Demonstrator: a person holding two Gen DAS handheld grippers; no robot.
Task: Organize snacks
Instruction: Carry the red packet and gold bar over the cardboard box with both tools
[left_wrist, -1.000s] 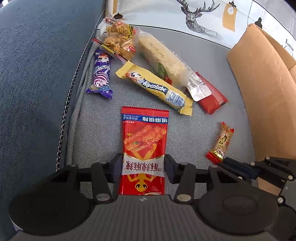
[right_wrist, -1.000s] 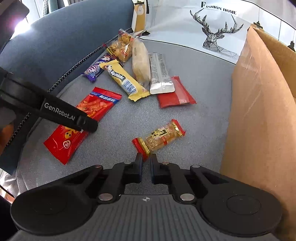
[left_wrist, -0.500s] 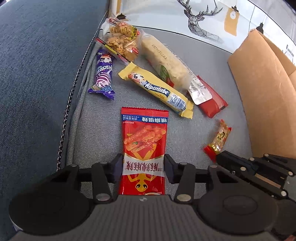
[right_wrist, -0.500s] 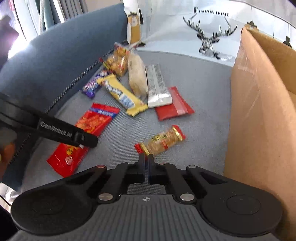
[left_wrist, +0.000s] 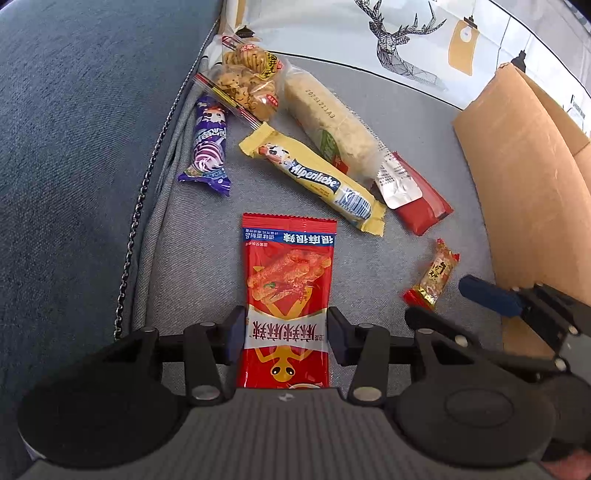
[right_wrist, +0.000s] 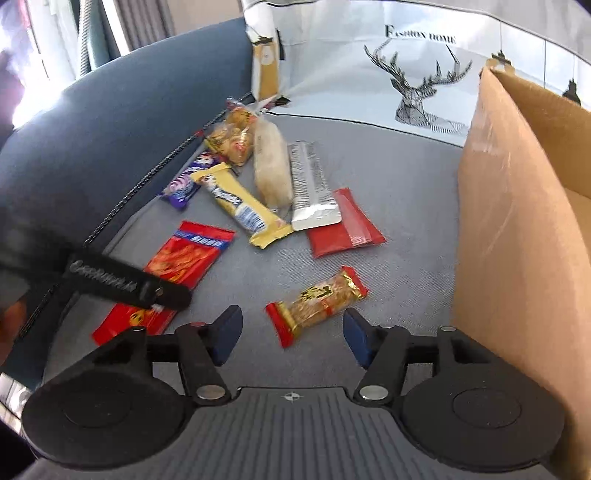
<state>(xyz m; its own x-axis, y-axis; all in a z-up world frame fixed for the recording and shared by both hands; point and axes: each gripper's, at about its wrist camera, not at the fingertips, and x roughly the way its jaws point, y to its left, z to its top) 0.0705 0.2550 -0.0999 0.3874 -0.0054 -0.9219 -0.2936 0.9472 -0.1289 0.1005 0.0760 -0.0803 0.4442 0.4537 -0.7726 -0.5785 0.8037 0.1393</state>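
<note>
- The left gripper (left_wrist: 286, 334) is seen with its jaws partly open around the lower half of the red spicy-strip packet (left_wrist: 288, 295); the pads stand right at the packet's edges, and whether they press on it cannot be told.
- The packet lies flat on the grey sofa cushion (left_wrist: 406, 122), and its bottom end is hidden under the gripper body.
- The right gripper (right_wrist: 291, 334) is shown with jaws that have just been opening; they now stand wide and hold nothing, with the small gold-and-red candy bar (right_wrist: 317, 306) lying on the cushion just ahead of them, its near end reaching between the tips.
- In the left wrist view only the right gripper's fingers are seen (the rest is cut off at the frame edge).
- The right wrist view is blurred, so the lettering on the left gripper's finger is not readable.
- Farther back a purple candy (left_wrist: 208, 147), a yellow Alpenliebe stick (left_wrist: 314, 181), a biscuit bag (left_wrist: 247, 85) and a pale rice bar (left_wrist: 328, 122) are clustered.
- A silver packet (right_wrist: 310, 184) lies over a red pouch (right_wrist: 347, 229), partly covering it.
- A cardboard box (right_wrist: 517, 221) stands at the right, its inside not visible.
</note>
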